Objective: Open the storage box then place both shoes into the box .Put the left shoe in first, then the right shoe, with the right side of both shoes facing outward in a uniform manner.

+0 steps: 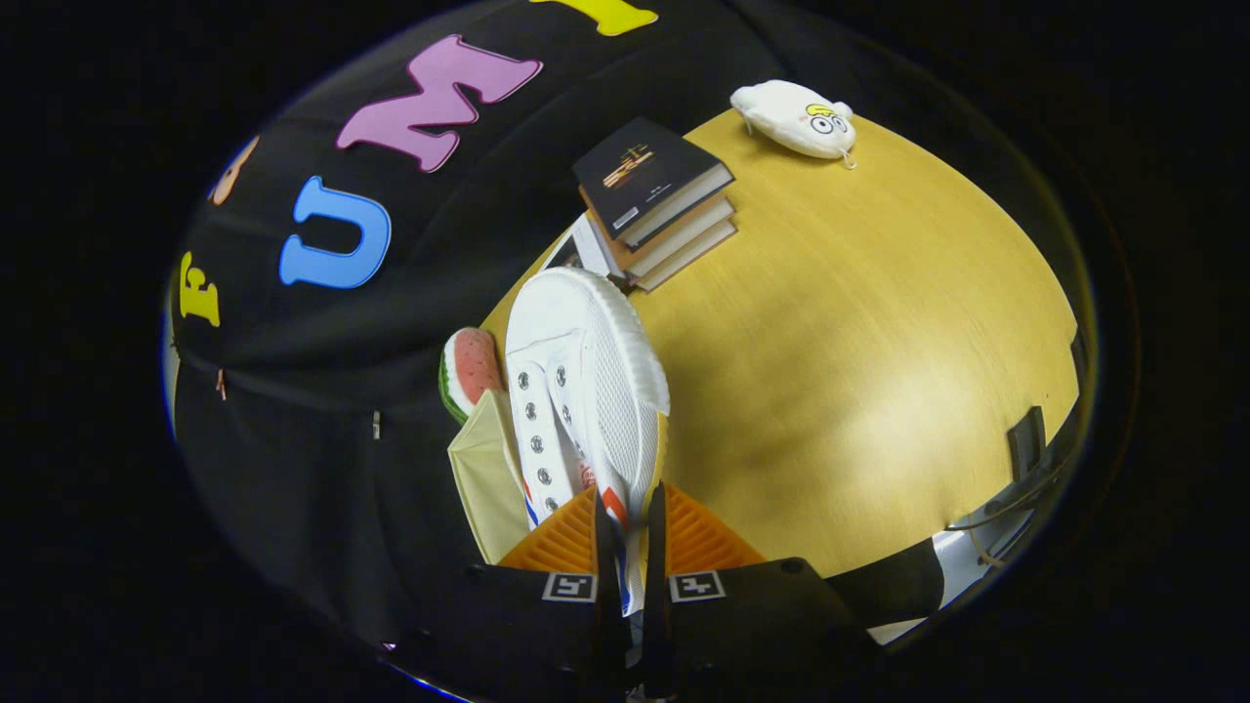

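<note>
The two-finger gripper (626,532) was closed narrowly on the heel end of a white canvas lace-up shoe (586,391), both fingers (607,547) pressing the thin wall of the shoe between them. The shoe extended forward from the fingertips, its rounded rubber toe cap farthest from them, its rows of metal eyelets and its ribbed white sole edge both visible; red and blue markings showed on its side close to the fingertips.

Beside the shoe, touching or nearly touching it, stood a pale cream-yellow panel (488,478) with a folded edge; whether this belonged to the storage box could not be told. Just beyond that panel, at the edge of the table, lay a plush toy shaped like a watermelon slice (471,369), red with a green rind.

The round, yellow wooden table (859,371) spread beyond and to the side of the shoe. A stack of three books (656,200), the uppermost with a black cover, sat past the toe of the shoe, with a few loose papers (576,252) under its near corner. Well apart from these, at the far rim of the table, rested a white plush pouch with cartoon eyes (796,119).
</note>
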